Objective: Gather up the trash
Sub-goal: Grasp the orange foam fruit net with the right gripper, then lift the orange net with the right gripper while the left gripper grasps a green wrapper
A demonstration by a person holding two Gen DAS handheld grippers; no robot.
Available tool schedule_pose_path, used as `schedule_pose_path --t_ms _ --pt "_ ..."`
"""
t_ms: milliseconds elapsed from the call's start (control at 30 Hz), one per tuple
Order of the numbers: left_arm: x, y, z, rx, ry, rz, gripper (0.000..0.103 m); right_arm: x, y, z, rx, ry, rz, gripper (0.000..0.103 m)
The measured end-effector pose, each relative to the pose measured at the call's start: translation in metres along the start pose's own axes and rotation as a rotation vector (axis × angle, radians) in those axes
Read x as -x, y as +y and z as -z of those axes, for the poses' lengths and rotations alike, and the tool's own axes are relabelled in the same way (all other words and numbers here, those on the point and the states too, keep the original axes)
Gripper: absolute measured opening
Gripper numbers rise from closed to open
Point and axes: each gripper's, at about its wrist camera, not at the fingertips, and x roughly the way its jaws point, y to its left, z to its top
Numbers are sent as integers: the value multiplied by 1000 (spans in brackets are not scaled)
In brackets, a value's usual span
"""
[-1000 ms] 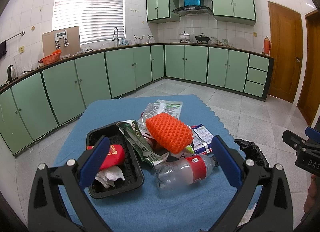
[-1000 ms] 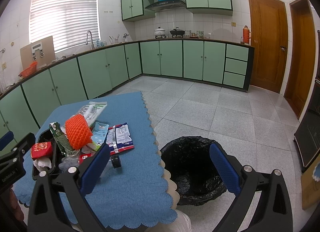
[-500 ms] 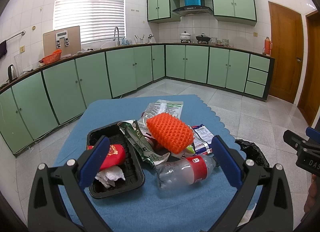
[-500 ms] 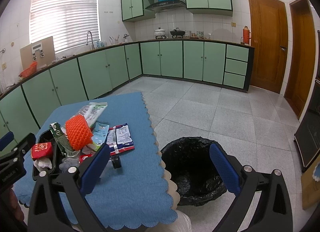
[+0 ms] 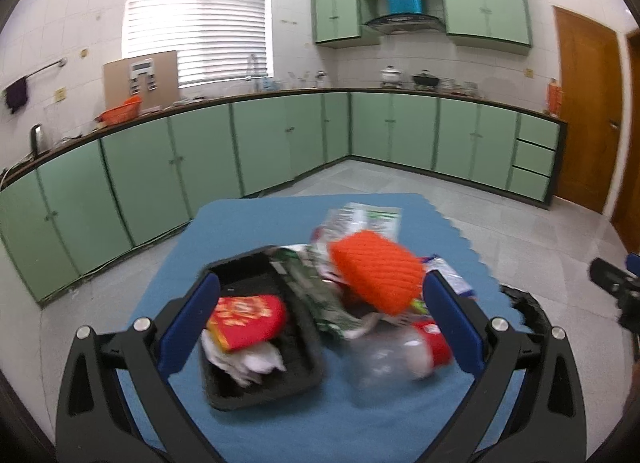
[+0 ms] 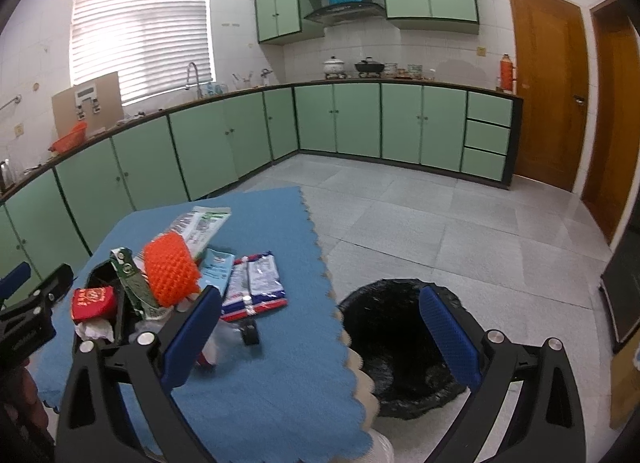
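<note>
Trash is piled on a blue-clothed table (image 5: 280, 223): a black plastic tray (image 5: 256, 379) holding a red packet (image 5: 248, 317) and crumpled white tissue (image 5: 256, 361), an orange foam net (image 5: 376, 271), green wrappers (image 5: 316, 295), and a clear bottle with a red label (image 5: 400, 359). My left gripper (image 5: 320, 327) hovers open just above and in front of the tray and bottle. My right gripper (image 6: 320, 337) is open over the table's right edge, beside the black-lined trash bin (image 6: 400, 347) on the floor. Snack wrappers (image 6: 256, 283) lie flat near the bottle's black cap (image 6: 250, 333).
Green cabinets (image 6: 340, 119) line the left and far walls under a counter. Wooden doors (image 6: 548, 87) stand at the right. Grey tiled floor (image 6: 440, 215) lies open beyond the table. A person's hand (image 6: 24, 399) holds the left gripper at the lower left.
My left gripper has moved forward and down toward the pile, which now looks larger and motion-blurred. My right gripper has shifted slightly closer to the table.
</note>
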Motion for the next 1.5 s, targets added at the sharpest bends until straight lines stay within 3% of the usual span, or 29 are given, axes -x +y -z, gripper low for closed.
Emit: schedule_pose_path --t_ms 167,300,467,700,833,900,967,1067,1333,1500 --pt "-16 47 -1 28 -3 -115 98 -32 27 -7 25 34 -118 90" --pt "-27 78 3 62 27 -157 98 -61 61 -11 93 58 -194 87" --pt "-36 101 6 91 50 -196 98 -113 105 -10 163 159 -316 84" --pt "-47 108 17 84 75 -214 98 -162 131 -4 182 265 -338 80" --pt "-55 110 24 100 101 -201 98 -175 136 1 190 308 -346 69" --pt "-58 111 25 102 102 -193 98 -177 139 3 198 327 -360 61" --pt "-60 110 24 102 102 -179 98 -178 145 6 207 342 -377 45" --pt "-65 103 25 105 102 -162 98 -172 148 7 228 340 -395 34" --pt "-70 80 13 94 78 -96 98 -140 136 -4 202 276 -452 26" --pt "-83 56 6 79 72 -54 98 -118 108 -22 144 207 -414 26"
